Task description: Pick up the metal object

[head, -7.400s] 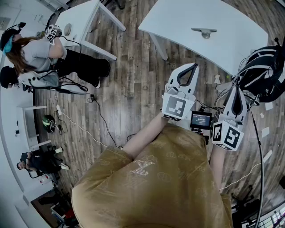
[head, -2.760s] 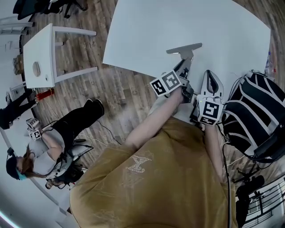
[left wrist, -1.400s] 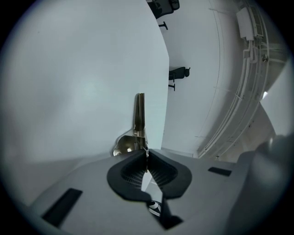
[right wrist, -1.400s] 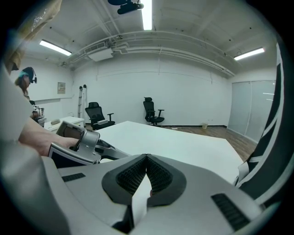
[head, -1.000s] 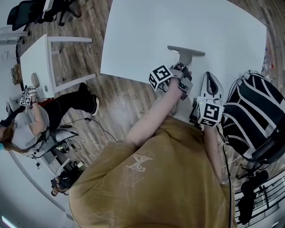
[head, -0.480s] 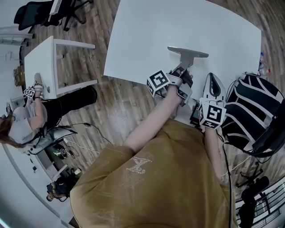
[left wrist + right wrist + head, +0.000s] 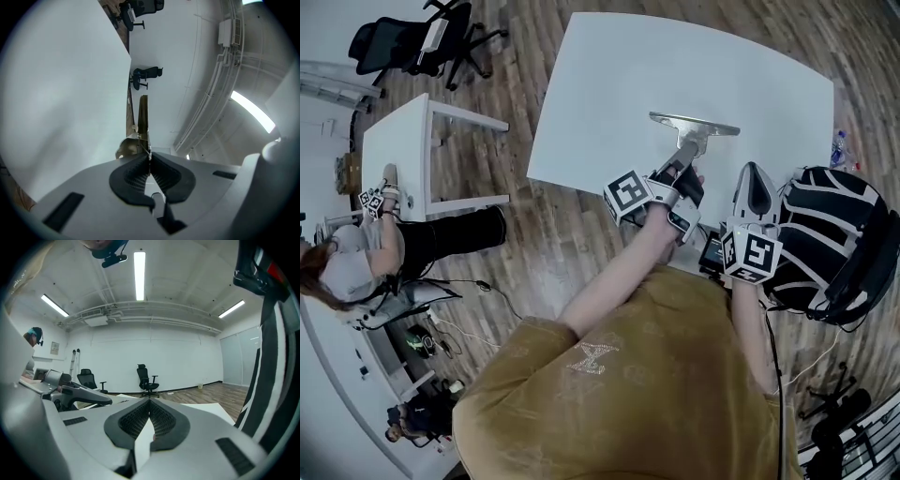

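Note:
The metal object (image 7: 695,126) is a T-shaped piece, a flat bar with a stem, over the white table (image 7: 609,84). My left gripper (image 7: 682,167) is shut on the stem. In the left gripper view the thin metal object (image 7: 144,119) runs edge-on out from between the pads of the left gripper (image 7: 149,157). Whether the piece touches the table I cannot tell. My right gripper (image 7: 754,175) hovers to the right of it near the table's front edge, shut with nothing in it. The right gripper (image 7: 150,405) shows closed pads in its own view, with the left gripper (image 7: 75,392) beside it.
A black-and-white backpack (image 7: 834,239) sits close on the right. A small screen device (image 7: 712,253) lies between my arms. A small white side table (image 7: 408,150), an office chair (image 7: 417,42) and a seated person (image 7: 356,267) are at the left on the wooden floor.
My left gripper stays shut on the metal object's stem. The head view has shifted, so the table sits lower and further right. The right gripper has barely moved.

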`<state>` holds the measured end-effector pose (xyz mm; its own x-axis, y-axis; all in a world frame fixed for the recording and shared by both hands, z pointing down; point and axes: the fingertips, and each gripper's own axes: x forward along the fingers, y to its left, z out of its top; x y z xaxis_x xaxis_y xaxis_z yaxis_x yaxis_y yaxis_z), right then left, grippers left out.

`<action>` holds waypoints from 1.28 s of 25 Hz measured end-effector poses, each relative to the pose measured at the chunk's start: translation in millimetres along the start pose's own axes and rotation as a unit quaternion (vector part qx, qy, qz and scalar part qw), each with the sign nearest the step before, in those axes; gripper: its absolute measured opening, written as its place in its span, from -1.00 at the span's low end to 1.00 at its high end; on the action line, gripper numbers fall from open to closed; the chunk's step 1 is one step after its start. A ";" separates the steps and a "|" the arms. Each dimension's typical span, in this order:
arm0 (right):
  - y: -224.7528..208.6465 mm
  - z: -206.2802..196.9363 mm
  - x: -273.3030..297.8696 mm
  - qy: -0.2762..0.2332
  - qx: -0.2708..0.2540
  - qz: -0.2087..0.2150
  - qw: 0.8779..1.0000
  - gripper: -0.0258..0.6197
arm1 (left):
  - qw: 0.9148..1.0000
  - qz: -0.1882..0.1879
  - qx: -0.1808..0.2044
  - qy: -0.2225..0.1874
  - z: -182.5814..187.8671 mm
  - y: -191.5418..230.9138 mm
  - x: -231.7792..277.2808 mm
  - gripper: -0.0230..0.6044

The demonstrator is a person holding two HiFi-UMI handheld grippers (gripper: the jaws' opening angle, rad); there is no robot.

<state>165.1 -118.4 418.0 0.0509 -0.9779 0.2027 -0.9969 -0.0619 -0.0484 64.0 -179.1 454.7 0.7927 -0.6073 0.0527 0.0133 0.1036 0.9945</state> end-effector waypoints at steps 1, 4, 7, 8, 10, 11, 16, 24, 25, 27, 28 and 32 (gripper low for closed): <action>0.5 4.9 -1.6 -0.008 0.002 0.000 1.000 -0.90 | 1.000 -0.007 0.004 0.002 -1.3 -7.4 -0.8 -0.90; 0.7 18.9 -7.1 -0.030 0.004 0.002 1.000 -0.90 | 0.999 -0.032 0.013 0.001 -5.1 -26.5 -2.9 -0.90; -0.6 31.2 -9.7 -0.044 -0.003 0.002 0.999 -0.90 | 0.998 -0.048 0.027 0.007 -12.0 -44.3 -4.7 -0.90; -0.7 35.3 -10.1 -0.048 -0.005 0.001 0.999 -0.90 | 0.998 -0.053 0.033 0.009 -13.9 -49.7 -5.2 -0.90; -0.7 41.7 -11.5 -0.055 -0.009 0.000 0.998 -0.90 | 0.997 -0.062 0.041 0.013 -17.1 -59.6 -6.2 -0.90; -0.6 44.1 -12.3 -0.057 -0.011 -0.001 0.998 -0.90 | 0.997 -0.066 0.044 0.014 -18.2 -63.6 -6.8 -0.91; -1.2 53.8 -14.0 -0.067 -0.022 -0.005 0.998 -0.90 | 0.995 -0.076 0.058 0.015 -20.4 -77.0 -8.9 -0.90; -0.4 59.7 -14.9 -0.072 -0.026 -0.006 0.997 -0.90 | 0.994 -0.088 0.065 0.019 -23.0 -89.2 -9.5 -0.90; -0.8 59.0 -14.7 -0.071 -0.027 -0.007 0.997 -0.90 | 0.994 -0.088 0.066 0.020 -23.2 -88.9 -9.2 -0.90; -1.7 58.9 -13.6 -0.071 -0.027 -0.008 0.997 -0.90 | 0.993 -0.088 0.069 0.021 -22.8 -89.7 -8.1 -0.90; -1.8 59.2 -13.1 -0.072 -0.027 -0.008 0.997 -0.90 | 0.993 -0.088 0.069 0.022 -22.7 -90.3 -7.7 -0.90; -1.9 58.9 -12.4 -0.071 -0.027 -0.009 0.997 -0.90 | 0.994 -0.087 0.066 0.023 -23.0 -89.7 -7.1 -0.91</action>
<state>170.0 -117.9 358.0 0.0725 -0.9954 0.0623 -0.9974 -0.0723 0.0066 71.2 -165.9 363.1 0.8125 -0.5701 -0.1220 0.0743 -0.1064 0.9915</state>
